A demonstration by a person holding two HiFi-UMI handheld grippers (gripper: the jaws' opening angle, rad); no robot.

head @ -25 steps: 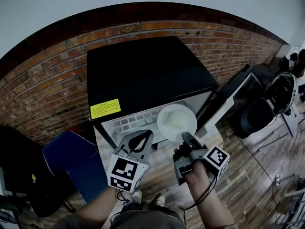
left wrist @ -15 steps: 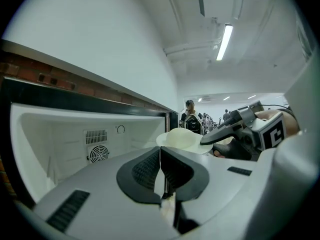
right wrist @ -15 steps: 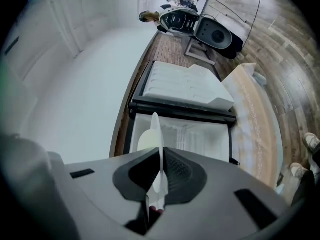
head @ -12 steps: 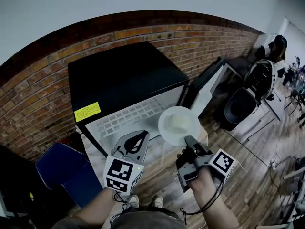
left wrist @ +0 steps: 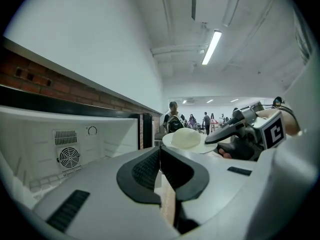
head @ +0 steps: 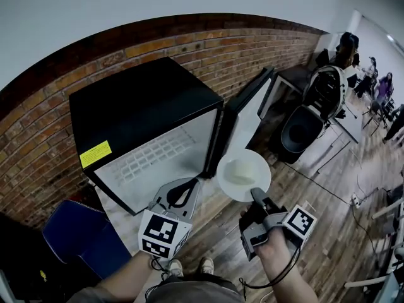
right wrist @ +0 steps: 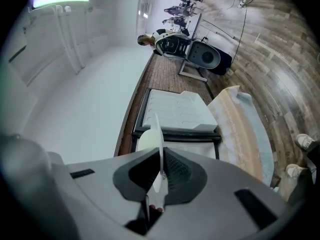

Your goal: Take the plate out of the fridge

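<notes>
- A brick wall (head: 57, 100) with white wall above it runs behind the scene; the floor (head: 315, 188) is wooden planks.
- At the lower left, a blue item (head: 82, 238) sits on the floor beside the fridge; what it is cannot be told.
- The black fridge (head: 139, 106) stands against the wall, with a yellow sticker (head: 96, 153) on its top front edge.
- It is open, showing a white inside with a wire shelf (head: 151, 153). The left gripper view also shows a round fan grille (left wrist: 69, 157) on the back wall.
- The left hand-held gripper (head: 189, 183) hovers in front of the open fridge. Its jaws are closed on each other with nothing between them (left wrist: 160, 151).
- The door (head: 246, 115) is swung wide to the right, its white inner side showing.
- The plate (head: 243, 174) is outside the fridge, in the air in front of the door and above the floor. It is white, with a pale mound on it.
- The right hand-held gripper (head: 257, 196) is clamped on the plate's near rim, which stands edge-on between the pads (right wrist: 156, 134).
- A black chair (head: 300, 131) stands to the right of the door.
- People (head: 379, 87) stand at the far right, well apart from the fridge.
</notes>
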